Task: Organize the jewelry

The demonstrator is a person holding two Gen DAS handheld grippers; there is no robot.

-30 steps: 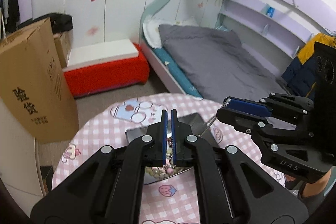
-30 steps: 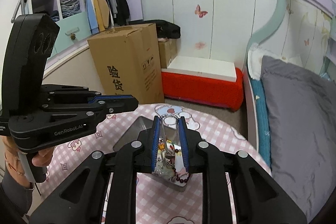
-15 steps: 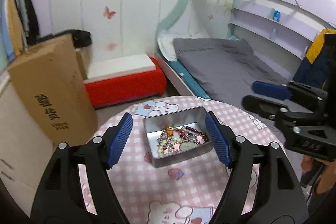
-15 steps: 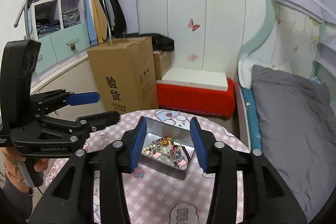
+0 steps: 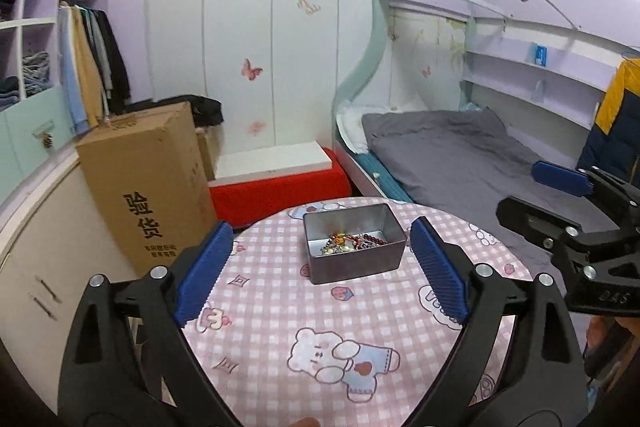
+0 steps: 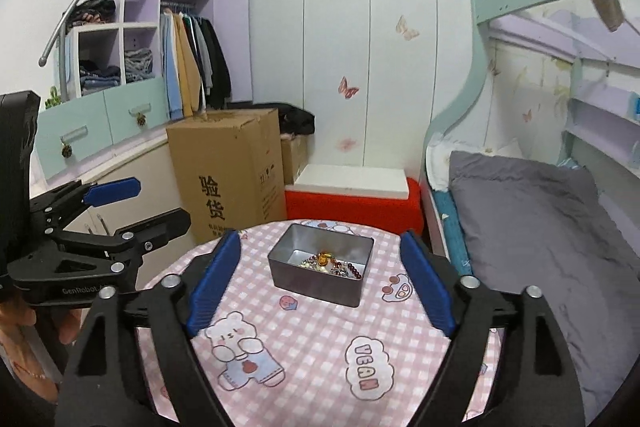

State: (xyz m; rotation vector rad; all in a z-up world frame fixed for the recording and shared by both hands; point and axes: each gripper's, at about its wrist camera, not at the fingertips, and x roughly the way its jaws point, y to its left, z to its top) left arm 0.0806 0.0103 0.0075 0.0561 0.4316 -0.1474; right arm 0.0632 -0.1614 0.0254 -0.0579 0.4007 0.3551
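A grey metal tin point(image 5: 354, 257) stands on a round table with a pink checked cloth point(image 5: 320, 323). A tangle of jewelry point(image 5: 350, 242) lies inside it, with dark red beads, pale beads and an amber piece. It also shows in the right wrist view, the tin point(image 6: 318, 279) and the jewelry point(image 6: 332, 265). My left gripper point(image 5: 320, 267) is open and empty, held back from the tin. My right gripper point(image 6: 320, 279) is open and empty, also back from the tin. Each gripper shows at the edge of the other's view.
A tall cardboard box point(image 5: 148, 183) stands left of the table. A red bench with a white top point(image 5: 276, 179) is behind it. A bed with a grey cover point(image 5: 460, 155) is to the right. Wardrobe shelves point(image 6: 132, 67) line the left wall.
Both grippers opened from shut and pulled back and up from the tin. The jewelry they held over the tin now lies inside it.
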